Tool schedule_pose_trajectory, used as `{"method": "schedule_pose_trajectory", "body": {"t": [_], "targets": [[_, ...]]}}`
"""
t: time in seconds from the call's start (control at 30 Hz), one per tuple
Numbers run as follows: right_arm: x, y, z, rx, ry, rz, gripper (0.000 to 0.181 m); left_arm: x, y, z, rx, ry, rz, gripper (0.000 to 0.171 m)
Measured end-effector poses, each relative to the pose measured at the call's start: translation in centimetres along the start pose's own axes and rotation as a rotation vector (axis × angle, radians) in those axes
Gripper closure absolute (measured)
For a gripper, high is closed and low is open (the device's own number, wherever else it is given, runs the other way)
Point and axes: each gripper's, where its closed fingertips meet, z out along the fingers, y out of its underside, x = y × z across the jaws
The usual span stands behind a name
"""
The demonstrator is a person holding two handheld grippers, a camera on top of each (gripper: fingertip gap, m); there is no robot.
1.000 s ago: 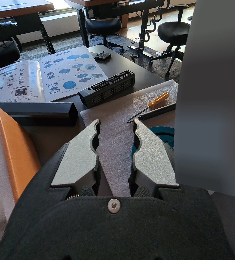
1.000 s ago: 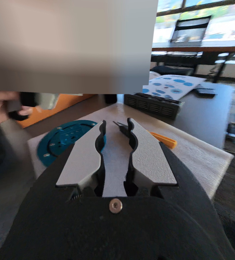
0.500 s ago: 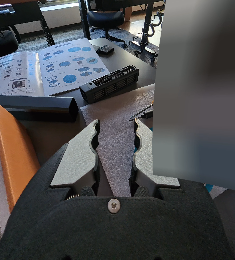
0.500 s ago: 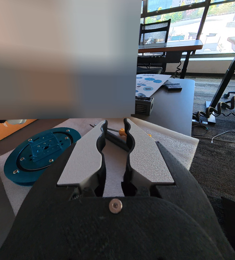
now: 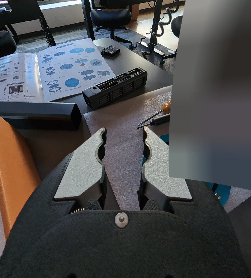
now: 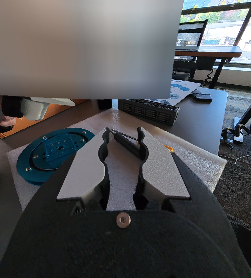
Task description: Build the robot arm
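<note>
My left gripper (image 5: 124, 129) is open and empty above a grey foam mat (image 5: 118, 124). A black-handled screwdriver (image 5: 159, 121) and an orange-handled screwdriver (image 5: 165, 106) lie on the mat just past its right fingertip. My right gripper (image 6: 122, 129) is open and empty over the same mat (image 6: 197, 162). The black screwdriver (image 6: 127, 144) lies between its fingers, untouched. The orange handle (image 6: 168, 148) peeks out beside the right finger. A blue round metal plate (image 6: 51, 153) lies on the mat left of the right gripper; a sliver of the plate also shows in the left wrist view (image 5: 164, 137).
A black slotted bit case (image 5: 115, 88) lies beyond the mat, next to an open manual (image 5: 46, 75). A dark long box (image 5: 34, 114) and an orange box (image 5: 9, 158) sit at left. A small black block (image 5: 111, 50) lies near the table's far edge. Chairs and desks stand behind.
The right gripper swung back left over the mat and opened wider; the black screwdriver now lies between its fingers. The left wrist view shifted only slightly.
</note>
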Motion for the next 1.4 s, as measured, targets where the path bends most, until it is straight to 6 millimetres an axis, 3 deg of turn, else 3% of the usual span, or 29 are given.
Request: {"method": "schedule_pose_trajectory", "body": {"t": [0.03, 0.17, 0.27, 0.37, 0.47, 0.53, 0.7, 0.77, 0.87, 0.93, 1.0, 1.1, 1.2, 1.3, 1.4], "targets": [[-0.1, 0.0, 0.0, 0.0, -0.003, -0.007, 0.143, 0.0, -0.3, -0.2, 0.01, -0.009, 0.017, 0.124], [-0.1, -0.7, -0.4, 0.027, 0.031, -0.091, 0.142, 0.2, -1.5, -1.1, 0.064, -0.03, 0.054, 0.125], [-0.7, -2.8, -1.6, 0.119, 0.02, -0.118, 0.143, 0.4, -2.0, -1.4, 0.089, -0.047, 0.084, 0.125], [-1.2, -5.3, -4.0, 0.145, 0.025, -0.244, 0.145, 0.7, -2.1, -1.5, 0.09, -0.053, 0.114, 0.125], [-0.5, -9.3, -8.7, 0.136, 0.098, -0.447, 0.147, 1.0, -2.6, -1.8, 0.115, -0.06, 0.136, 0.124], [0.8, -13.3, -13.1, 0.127, 0.167, -0.537, 0.149, 0.9, -2.9, -1.9, 0.138, -0.077, 0.165, 0.127], [5.1, -23.5, -24.8, 0.067, 0.331, -0.53, 0.148, 1.3, -2.4, -1.1, 0.115, -0.066, 0.182, 0.127], [8.3, -28.5, -30.2, 0.036, 0.515, -0.614, 0.156, 0.6, -2.2, -0.6, 0.097, -0.101, 0.202, 0.127], [14.8, -38.9, -39.2, 0.056, 0.843, -0.743, 0.174, -0.2, -2.6, -0.4, 0.078, -0.154, 0.214, 0.127], [21.7, -43.4, -44.2, -0.041, 0.995, -0.64, 0.167, -0.2, -3.5, -0.4, 0.071, -0.183, 0.227, 0.127], [28.7, -45.5, -46.6, -0.155, 1.005, -0.491, 0.157, -0.1, -4.8, -0.4, 0.062, -0.217, 0.245, 0.128], [38.6, -46.4, -47.5, -0.279, 0.982, -0.309, 0.154, 0.7, -7.6, 0.0, 0.076, -0.236, 0.241, 0.128], [46.0, -44.9, -46.8, -0.438, 1.002, -0.305, 0.153, 2.1, -10.1, 1.1, 0.077, -0.209, 0.214, 0.127], [51.1, -41.8, -46.3, -0.725, 1.07, -0.51, 0.154, 3.2, -11.8, 1.6, 0.077, -0.212, 0.221, 0.124], [54.8, -37.8, -46.1, -0.964, 1.081, -0.573, 0.153, 3.4, -13.4, 0.7, 0.094, -0.273, 0.259, 0.125]]}}
